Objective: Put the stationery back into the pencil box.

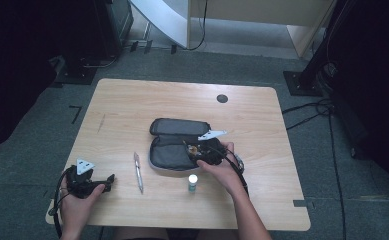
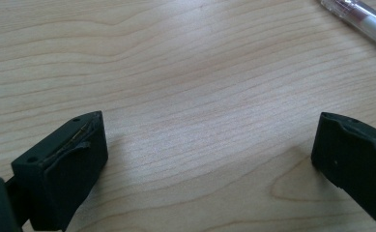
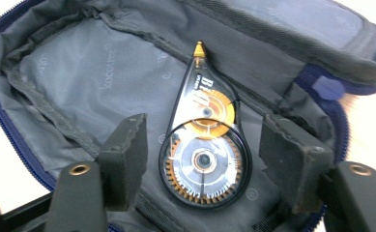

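On wooden table [image 1: 132, 100], grey carpet [image 1: 332, 165] around

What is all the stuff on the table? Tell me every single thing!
pencil case: one, dark grey with blue zip, open, middle of the table
correction tape roller: one, clear with orange gears, lying inside the pencil case
pen: one, clear and silver, left of the case
small bottle: one, green with white cap, upright in front of the case
table: one, light wood
left gripper: one, black, open, resting at the table's near left
right gripper: one, black, open either side of the roller
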`<control>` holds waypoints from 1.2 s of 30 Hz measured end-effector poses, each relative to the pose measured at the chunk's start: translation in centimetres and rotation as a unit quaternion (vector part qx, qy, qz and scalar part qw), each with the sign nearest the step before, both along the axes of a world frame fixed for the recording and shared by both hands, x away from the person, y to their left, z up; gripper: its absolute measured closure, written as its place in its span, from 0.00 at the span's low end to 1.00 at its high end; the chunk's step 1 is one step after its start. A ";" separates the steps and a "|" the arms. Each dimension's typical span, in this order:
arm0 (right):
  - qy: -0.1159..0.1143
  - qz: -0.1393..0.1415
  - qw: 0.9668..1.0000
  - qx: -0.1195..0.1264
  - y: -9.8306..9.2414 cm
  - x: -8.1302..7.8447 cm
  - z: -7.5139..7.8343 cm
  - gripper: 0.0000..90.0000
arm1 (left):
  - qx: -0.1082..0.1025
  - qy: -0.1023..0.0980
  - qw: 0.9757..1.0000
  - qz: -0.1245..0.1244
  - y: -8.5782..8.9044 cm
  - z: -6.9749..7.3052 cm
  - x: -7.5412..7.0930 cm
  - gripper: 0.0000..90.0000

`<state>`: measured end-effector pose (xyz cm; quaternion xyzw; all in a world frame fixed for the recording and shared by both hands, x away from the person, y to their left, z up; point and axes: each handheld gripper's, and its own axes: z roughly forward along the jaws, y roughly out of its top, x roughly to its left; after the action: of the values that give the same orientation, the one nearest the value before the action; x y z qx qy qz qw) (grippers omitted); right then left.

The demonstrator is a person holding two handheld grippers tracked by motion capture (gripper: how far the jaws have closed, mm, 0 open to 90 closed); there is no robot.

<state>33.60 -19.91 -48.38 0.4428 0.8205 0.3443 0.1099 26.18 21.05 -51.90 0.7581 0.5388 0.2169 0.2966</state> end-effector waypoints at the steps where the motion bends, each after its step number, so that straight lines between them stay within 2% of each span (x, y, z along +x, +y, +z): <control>1: -0.002 -0.001 1.000 0.001 -0.1 -0.1 0.1 0.37 | 0.000 0.000 1.000 0.000 0.0 0.0 0.0 0.00; 3: -0.008 -0.009 1.000 0.004 -0.3 -0.4 0.5 0.37 | 0.001 0.000 1.000 0.000 0.0 0.0 0.0 0.00; 4: -0.016 -0.016 1.000 0.014 -0.7 -0.6 1.1 0.38 | 0.000 0.000 1.000 0.000 0.0 0.0 0.0 0.00; 8: -0.018 -0.033 0.999 0.028 -1.1 -1.1 2.2 0.39 | 0.001 0.000 1.000 0.000 0.0 0.0 0.0 0.00; 9: -0.025 -0.035 0.999 0.031 -1.3 -1.7 3.1 0.39 | 0.000 0.000 1.000 0.000 0.0 0.0 0.0 0.00; 14: -0.034 -0.025 0.999 0.028 -1.6 -3.0 4.4 0.39 | 0.001 0.000 1.000 0.000 0.0 0.0 0.0 0.00; 18: -0.037 -0.044 0.998 0.039 -1.7 -4.5 6.0 0.41 | 0.001 0.000 1.000 0.000 0.0 0.0 0.1 0.00; 23: -0.048 -0.029 0.998 0.034 -1.6 -5.8 7.0 0.41 | 0.002 0.000 1.000 0.000 0.0 0.0 0.1 0.00; 28: -0.051 -0.026 0.997 0.055 -2.0 -7.8 8.1 0.42 | 0.002 0.000 1.000 -0.001 0.0 0.0 0.1 0.00; 36: -0.062 -0.010 0.996 0.065 -1.8 -9.9 8.2 0.45 | 0.002 0.000 1.000 -0.001 0.0 0.0 0.1 0.00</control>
<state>23.74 -21.74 -40.22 0.4352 0.7837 0.4221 0.1348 26.23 21.06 -51.90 0.7591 0.5380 0.2173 0.2953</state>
